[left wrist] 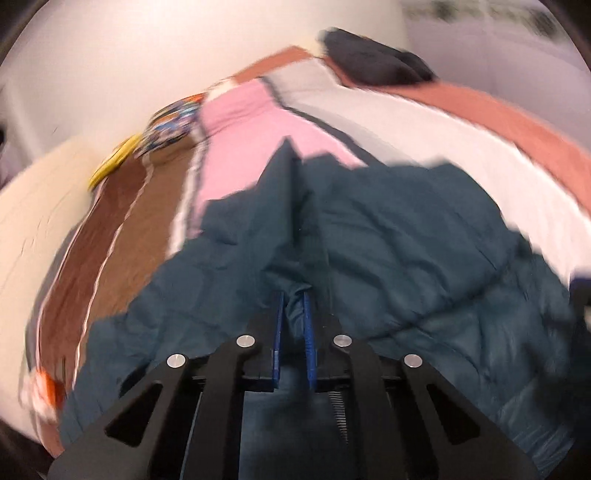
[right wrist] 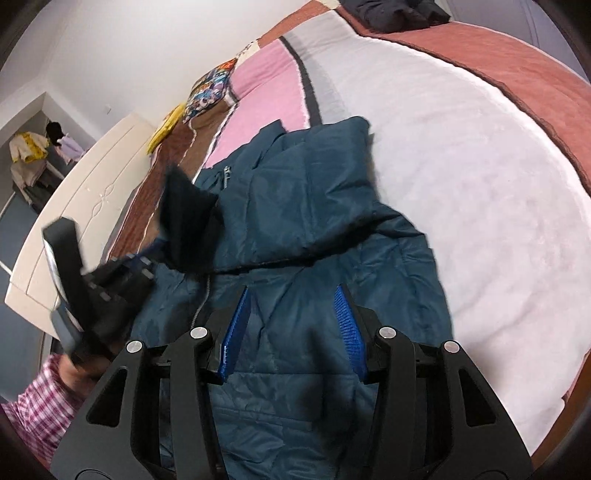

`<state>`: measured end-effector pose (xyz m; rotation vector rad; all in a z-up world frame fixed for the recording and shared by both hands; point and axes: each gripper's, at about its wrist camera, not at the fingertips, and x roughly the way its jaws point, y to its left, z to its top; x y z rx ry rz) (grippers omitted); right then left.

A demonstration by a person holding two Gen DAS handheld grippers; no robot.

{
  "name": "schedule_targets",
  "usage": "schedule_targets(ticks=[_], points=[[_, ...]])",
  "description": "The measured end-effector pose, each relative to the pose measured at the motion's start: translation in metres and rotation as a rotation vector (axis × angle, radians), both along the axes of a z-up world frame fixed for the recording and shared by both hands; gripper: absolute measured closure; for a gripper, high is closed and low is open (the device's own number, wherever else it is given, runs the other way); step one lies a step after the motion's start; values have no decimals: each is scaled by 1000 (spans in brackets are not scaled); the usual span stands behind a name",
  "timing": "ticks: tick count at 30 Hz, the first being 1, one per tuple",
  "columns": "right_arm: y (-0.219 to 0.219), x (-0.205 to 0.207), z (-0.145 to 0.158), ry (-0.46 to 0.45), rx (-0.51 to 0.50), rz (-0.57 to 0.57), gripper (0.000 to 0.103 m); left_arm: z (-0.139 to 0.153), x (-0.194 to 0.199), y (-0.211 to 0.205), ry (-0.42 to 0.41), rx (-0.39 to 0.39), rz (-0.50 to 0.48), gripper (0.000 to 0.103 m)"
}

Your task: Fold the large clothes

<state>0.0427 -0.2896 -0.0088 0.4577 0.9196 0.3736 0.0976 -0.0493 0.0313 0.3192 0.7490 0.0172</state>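
Note:
A dark teal padded jacket (right wrist: 314, 206) lies on the bed, partly folded, one part laid over the body. My left gripper (left wrist: 294, 295) is shut on a fold of the jacket (left wrist: 406, 240), with teal fabric pinched between its blue pads; the view is blurred. In the right wrist view the left gripper (right wrist: 147, 258) shows at the left, holding a lifted dark flap of the jacket. My right gripper (right wrist: 295, 295) is open and empty, its blue pads (right wrist: 236, 328) hovering just over the lower body of the jacket.
The bed has a white, pink and brown patchwork cover (right wrist: 461, 177) with a rust-red edge (right wrist: 535, 74). Dark clothes (right wrist: 399, 11) lie at the far end. A colourful cushion (right wrist: 210, 92) and a cream headboard (right wrist: 74, 206) are at the left.

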Motion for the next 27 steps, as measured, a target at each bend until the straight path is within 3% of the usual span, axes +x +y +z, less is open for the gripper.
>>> schedule_targets(ticks=[4, 7, 8, 10, 11, 13, 16, 22, 27], points=[[17, 1, -1, 6, -19, 36, 55, 23, 8, 65, -21, -96, 170, 94], [28, 3, -3, 12, -30, 54, 55, 18, 14, 117, 0, -138, 311, 89], [31, 3, -3, 15, -32, 59, 55, 15, 15, 129, 11, -150, 346, 83], [36, 4, -3, 20, -39, 65, 55, 7, 12, 155, 39, -174, 421, 48], [38, 5, -3, 22, -42, 67, 55, 3, 7, 163, 36, -188, 444, 45], [41, 7, -5, 29, -48, 68, 55, 1, 5, 178, 38, -233, 463, 42], [46, 17, -9, 48, -48, 65, 55, -9, -1, 193, 70, -368, 454, 38], [47, 44, -22, 111, 26, 19, 55, -43, 18, 189, 177, -606, 437, 38], [33, 63, -40, 187, 98, -67, 55, -59, 43, 181, 207, -654, 439, 38]])
